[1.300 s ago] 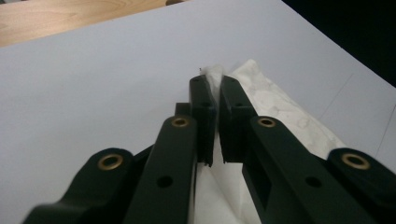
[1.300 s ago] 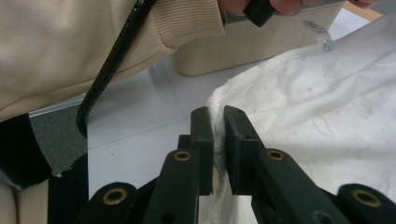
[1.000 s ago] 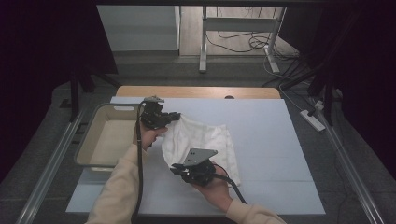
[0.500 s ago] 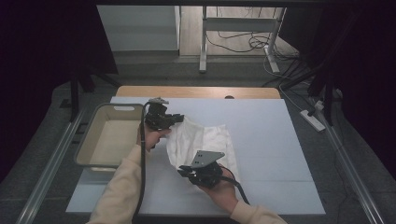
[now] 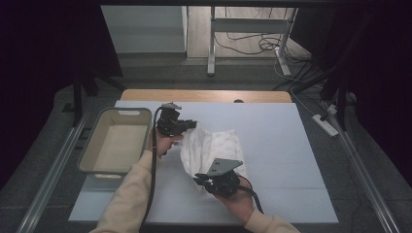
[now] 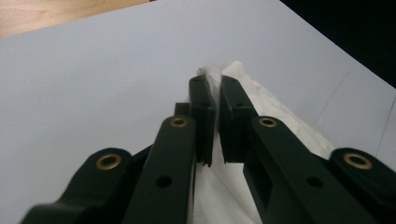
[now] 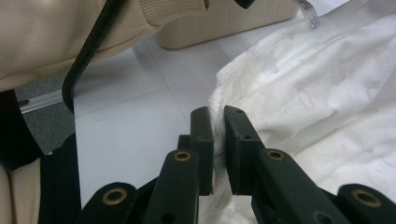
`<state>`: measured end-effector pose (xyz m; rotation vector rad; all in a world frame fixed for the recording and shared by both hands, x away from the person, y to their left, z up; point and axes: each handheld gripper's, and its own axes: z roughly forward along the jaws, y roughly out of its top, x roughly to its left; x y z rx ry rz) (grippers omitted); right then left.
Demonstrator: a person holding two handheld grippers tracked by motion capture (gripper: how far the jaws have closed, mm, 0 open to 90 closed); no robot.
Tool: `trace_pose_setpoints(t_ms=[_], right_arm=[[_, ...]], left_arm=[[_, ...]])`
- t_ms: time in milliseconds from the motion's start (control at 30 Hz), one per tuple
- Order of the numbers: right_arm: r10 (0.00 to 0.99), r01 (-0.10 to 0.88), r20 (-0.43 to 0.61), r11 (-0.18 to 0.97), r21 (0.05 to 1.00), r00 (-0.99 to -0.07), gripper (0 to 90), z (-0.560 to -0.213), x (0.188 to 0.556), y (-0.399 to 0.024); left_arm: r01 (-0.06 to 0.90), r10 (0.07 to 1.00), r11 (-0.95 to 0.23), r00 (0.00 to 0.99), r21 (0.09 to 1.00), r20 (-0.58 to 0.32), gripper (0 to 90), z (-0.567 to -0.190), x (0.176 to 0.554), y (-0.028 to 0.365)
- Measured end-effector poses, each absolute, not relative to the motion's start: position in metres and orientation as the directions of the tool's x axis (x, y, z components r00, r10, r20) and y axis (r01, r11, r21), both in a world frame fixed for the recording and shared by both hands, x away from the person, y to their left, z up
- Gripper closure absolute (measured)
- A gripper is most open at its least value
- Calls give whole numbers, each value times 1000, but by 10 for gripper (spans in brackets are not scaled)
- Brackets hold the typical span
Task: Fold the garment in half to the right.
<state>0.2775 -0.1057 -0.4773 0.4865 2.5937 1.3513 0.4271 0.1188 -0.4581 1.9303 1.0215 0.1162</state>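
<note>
The white cloth (image 5: 211, 148) lies crumpled at the middle of the pale table (image 5: 291, 145), stretched between two pinch points. The left gripper (image 5: 187, 124) nips its far corner at about eleven o'clock; the right gripper (image 5: 203, 179) nips a hemmed edge at about six o'clock, jaws pressed together on fabric in both gripper views. To spread or fold it well, I judge both pinches should stay firm while the hands draw apart evenly, keeping the hem taut. The cloth (image 7: 327, 93) looks soft, thin and crinkled, with a stitched border. A smooth beige plastic bin (image 5: 116, 141), rectangular with rounded corners, sits at nine o'clock.
</note>
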Motion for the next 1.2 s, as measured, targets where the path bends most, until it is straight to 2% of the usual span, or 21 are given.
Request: trace_pose_setpoints(t_ms=[733, 1200], right_arm=[[392, 247, 17, 544, 802, -920, 823, -486, 281, -126], [448, 290, 20, 545, 787, -894, 823, -491, 285, -155]], left_arm=[[609, 680, -283, 672, 741, -293, 834, -467, 439, 93], [623, 670, -308, 679, 719, -301, 833, -473, 449, 71]])
